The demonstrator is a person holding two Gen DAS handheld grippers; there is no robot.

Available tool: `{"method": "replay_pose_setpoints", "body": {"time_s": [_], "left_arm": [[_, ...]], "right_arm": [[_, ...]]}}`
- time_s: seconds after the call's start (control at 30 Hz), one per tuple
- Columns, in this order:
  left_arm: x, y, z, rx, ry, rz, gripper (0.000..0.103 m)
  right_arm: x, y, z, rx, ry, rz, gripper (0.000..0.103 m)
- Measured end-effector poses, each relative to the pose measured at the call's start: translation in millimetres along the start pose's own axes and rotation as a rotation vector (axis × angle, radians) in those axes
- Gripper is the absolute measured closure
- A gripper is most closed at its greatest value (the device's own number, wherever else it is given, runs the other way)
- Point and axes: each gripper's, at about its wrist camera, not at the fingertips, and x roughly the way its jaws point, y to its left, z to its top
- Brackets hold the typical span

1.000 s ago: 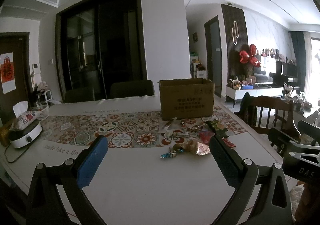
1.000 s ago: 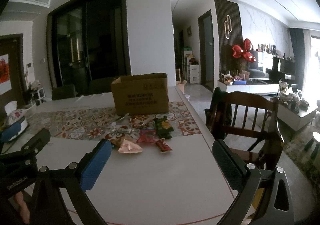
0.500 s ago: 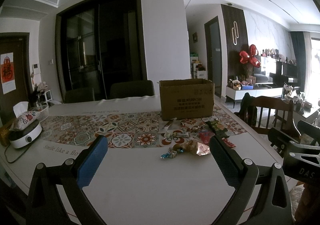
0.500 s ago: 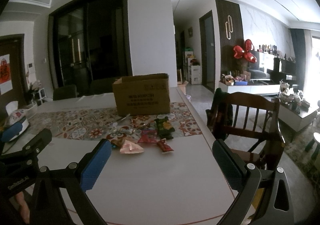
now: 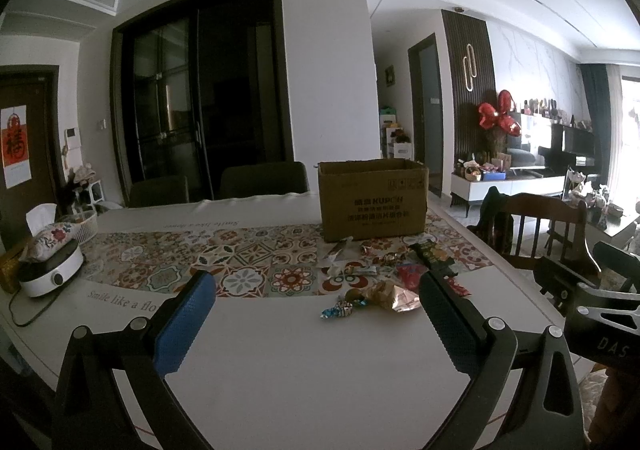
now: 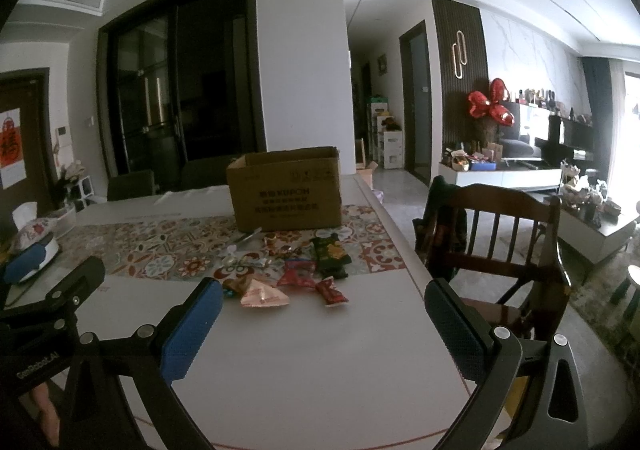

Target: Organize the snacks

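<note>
Several wrapped snacks [image 5: 384,282] [image 6: 292,274] lie scattered on the table in front of an open brown cardboard box [image 5: 372,200] [image 6: 286,190]. They include a dark green packet [image 6: 330,252], red packets [image 6: 330,290] and a pink triangular packet [image 6: 264,296]. My left gripper [image 5: 316,316] is open and empty above the near table edge, short of the snacks. My right gripper [image 6: 324,320] is open and empty, also short of the snacks. The right gripper's body shows at the far right of the left wrist view [image 5: 592,298].
A white table [image 5: 280,350] carries a patterned tile runner [image 5: 180,262]. A white appliance with a tissue pack [image 5: 50,258] stands at the left end. A wooden chair [image 6: 496,246] stands at the table's right side. Dark chairs [image 5: 264,178] stand behind.
The right wrist view has drifted slightly rightward and closer to the snacks. The left gripper has not visibly moved. Both grippers stay open.
</note>
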Motion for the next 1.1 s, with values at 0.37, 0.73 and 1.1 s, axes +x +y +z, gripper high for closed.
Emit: {"method": "replay_pose_setpoints", "body": {"time_s": [0.37,0.73,1.1], "left_arm": [[-1.0,-0.1,0.1,0.000,-0.001,-0.001,0.000],[-0.7,-0.3,-0.6,0.000,-0.001,0.000,0.000],[3.0,-0.2,0.7,0.002,0.013,0.002,0.000]], "right_arm": [[-0.3,2.0,2.4,0.000,-0.001,0.001,0.001],[-0.3,1.2,2.0,0.000,-0.001,0.001,0.001],[6.5,14.9,8.3,-0.007,0.024,0.017,0.001]]}}
